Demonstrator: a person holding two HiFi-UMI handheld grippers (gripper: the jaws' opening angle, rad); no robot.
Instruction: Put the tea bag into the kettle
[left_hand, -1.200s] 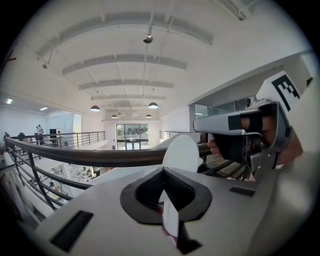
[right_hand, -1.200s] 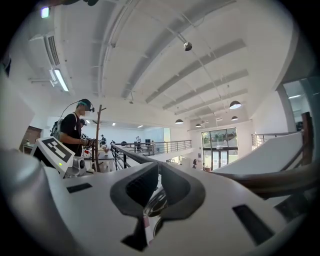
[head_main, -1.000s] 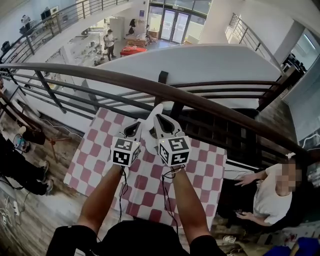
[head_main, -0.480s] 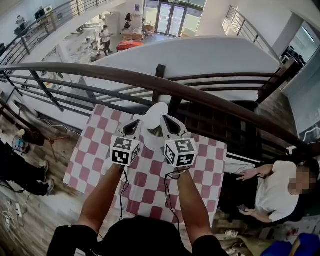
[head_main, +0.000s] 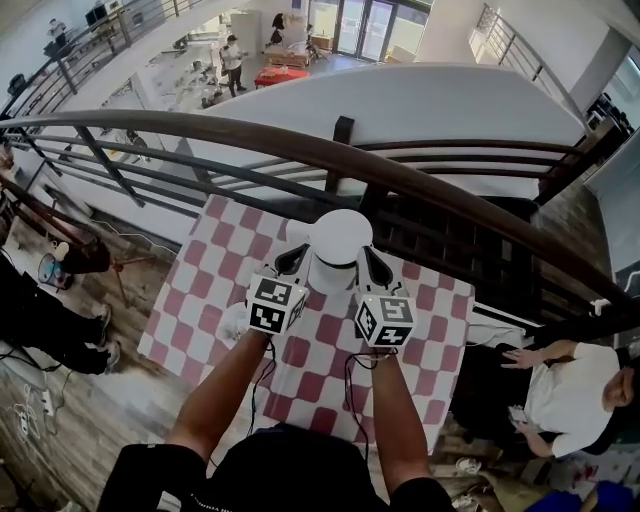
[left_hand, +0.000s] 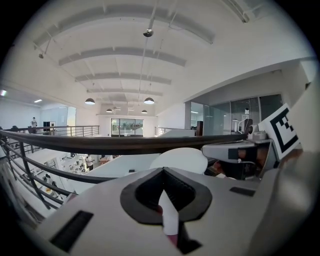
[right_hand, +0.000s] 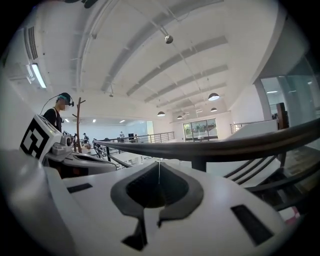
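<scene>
A white round-topped kettle (head_main: 340, 238) stands on the red-and-white checked table (head_main: 210, 275), close to the railing. My left gripper (head_main: 292, 258) is just left of it and my right gripper (head_main: 376, 262) just right of it. In the left gripper view the left gripper (left_hand: 162, 175) is shut on a white paper strip (left_hand: 169, 217) with a pinkish bit beneath, apparently the tea bag; the kettle's top (left_hand: 182, 159) shows beyond. The right gripper (right_hand: 159, 167) is shut, with only a thin pale line at the seam. I cannot tell if that is a thread.
A dark curved handrail (head_main: 430, 190) with bars runs right behind the table, with a drop to a lower floor beyond. A seated person (head_main: 565, 395) is at the lower right and another person's legs (head_main: 40, 320) at the left.
Both grippers have come lower in the head view and spread apart, so they now flank the kettle. The kettle's round top now shows between them instead of a narrow white shape.
</scene>
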